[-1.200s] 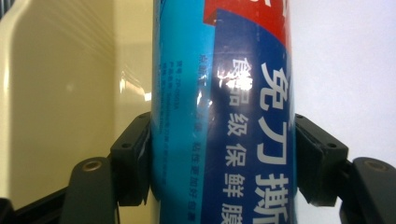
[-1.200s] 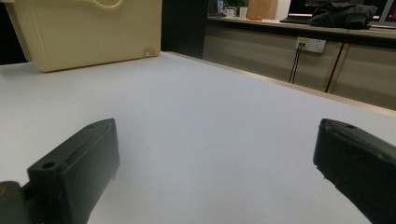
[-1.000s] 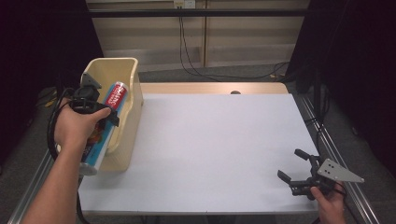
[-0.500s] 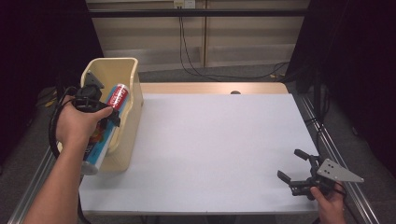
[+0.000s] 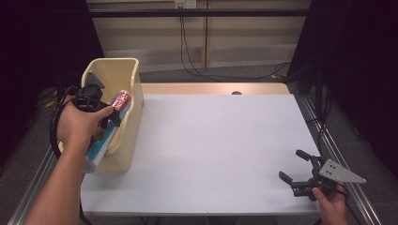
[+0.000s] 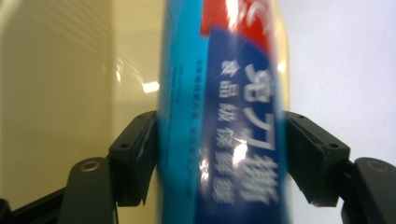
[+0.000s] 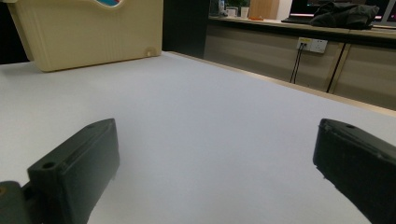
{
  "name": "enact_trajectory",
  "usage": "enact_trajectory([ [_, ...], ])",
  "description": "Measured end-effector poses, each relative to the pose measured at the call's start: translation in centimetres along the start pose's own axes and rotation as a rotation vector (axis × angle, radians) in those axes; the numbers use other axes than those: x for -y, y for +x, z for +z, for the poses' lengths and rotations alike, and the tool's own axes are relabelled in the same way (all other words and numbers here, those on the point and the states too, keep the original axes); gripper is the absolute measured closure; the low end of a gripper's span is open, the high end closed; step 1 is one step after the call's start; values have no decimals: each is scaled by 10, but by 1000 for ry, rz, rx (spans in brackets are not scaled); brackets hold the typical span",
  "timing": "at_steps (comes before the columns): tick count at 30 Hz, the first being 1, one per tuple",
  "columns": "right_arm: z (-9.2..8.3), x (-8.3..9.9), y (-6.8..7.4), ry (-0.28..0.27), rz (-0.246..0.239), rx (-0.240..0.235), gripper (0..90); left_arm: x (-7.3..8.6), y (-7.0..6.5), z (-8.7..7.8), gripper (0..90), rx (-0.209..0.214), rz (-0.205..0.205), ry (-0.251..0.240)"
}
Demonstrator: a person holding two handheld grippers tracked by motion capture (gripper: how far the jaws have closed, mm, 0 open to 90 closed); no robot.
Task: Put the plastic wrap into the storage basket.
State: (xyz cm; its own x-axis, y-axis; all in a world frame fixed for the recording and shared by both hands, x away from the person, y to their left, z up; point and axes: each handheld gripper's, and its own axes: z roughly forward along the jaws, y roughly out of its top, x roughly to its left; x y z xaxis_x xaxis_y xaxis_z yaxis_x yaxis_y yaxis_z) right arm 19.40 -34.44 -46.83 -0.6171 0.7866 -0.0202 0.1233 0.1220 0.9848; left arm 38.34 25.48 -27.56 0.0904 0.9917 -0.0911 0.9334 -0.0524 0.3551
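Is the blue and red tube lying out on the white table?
No: the left tongs clamp the tube by both sides, and it sits in the yellowish bin at the table's left edge.

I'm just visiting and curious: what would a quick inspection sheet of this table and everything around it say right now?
Surface: white table, bare across the middle, wooden strip along the far edge.
Job's things: blue and red tube held at the cream bin, which stands at the table's left edge.
Clutter: nothing seen.
Grippers: left hand-held gripper shut on the tube, over the bin; right hand-held gripper open, holding nothing, low at the near right corner.
Cables: black cable looping from the left hand-held gripper; wall cables hanging from a socket behind the table.
Surroundings: beige wall panels, dark curtains at both sides.
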Motion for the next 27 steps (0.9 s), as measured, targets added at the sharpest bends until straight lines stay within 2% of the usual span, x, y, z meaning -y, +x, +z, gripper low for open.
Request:
enact_trajectory([
  [1,0,0,0,0,3,0,2,-3,1,-10,368,34,-4,-25],
  [2,0,0,0,0,-2,-1,2,-5,0,-19,353,55,-11,-57],
  [5,0,-1,1,2,-1,-2,2,-10,-8,-41,327,51,17,-47],
  [8,0,-1,1,-2,-8,-4,3,-9,-17,-51,307,85,38,-63],
  [11,0,-2,2,-4,-5,-4,3,-8,-24,-50,296,94,53,-60],
  [17,-1,-1,1,-2,1,-2,2,-7,-30,-45,292,124,59,-67],
  [23,0,-1,1,-3,-9,-6,3,-4,-38,-34,282,158,68,-64],
  [27,1,-2,2,1,-6,-7,3,0,-45,-26,275,180,91,-55],
])
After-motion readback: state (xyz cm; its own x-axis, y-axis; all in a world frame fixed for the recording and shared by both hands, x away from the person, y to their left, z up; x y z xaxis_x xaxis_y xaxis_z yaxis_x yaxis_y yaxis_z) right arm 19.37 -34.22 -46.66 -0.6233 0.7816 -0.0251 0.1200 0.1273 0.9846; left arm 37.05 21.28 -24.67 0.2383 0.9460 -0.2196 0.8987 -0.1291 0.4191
